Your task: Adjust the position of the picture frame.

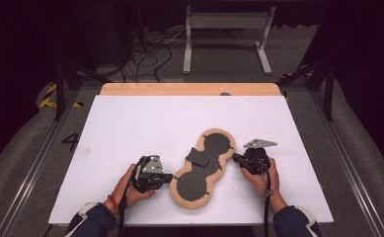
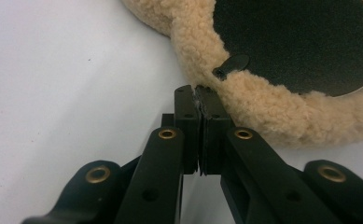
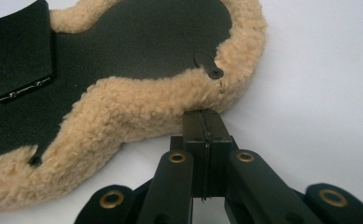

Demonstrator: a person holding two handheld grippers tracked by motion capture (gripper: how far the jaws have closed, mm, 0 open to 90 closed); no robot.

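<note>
A peanut-shaped pad (image 1: 192, 183) with a black face and a tan fleece rim lies flat on the white table top (image 1: 130, 128). A loose black flap (image 1: 199, 157) rests across its waist, also seen as the flap (image 3: 18, 51) in the right gripper view. My left gripper (image 1: 171, 177) is at the pad's near-left rim; its tips (image 2: 197, 93) are shut on the fleece rim (image 2: 263, 112), beside a small black tab (image 2: 233, 65). My right gripper (image 1: 235, 158) is at the far-right rim; its tips (image 3: 206, 114) are shut on the fleece edge (image 3: 137, 112) below another tab (image 3: 207, 65).
The white top has wide bare areas to the left, right and behind the pad. A wooden strip (image 1: 189, 89) runs along its far edge. Beyond it on the floor stand a white metal frame (image 1: 226, 29) and loose cables (image 1: 145, 54).
</note>
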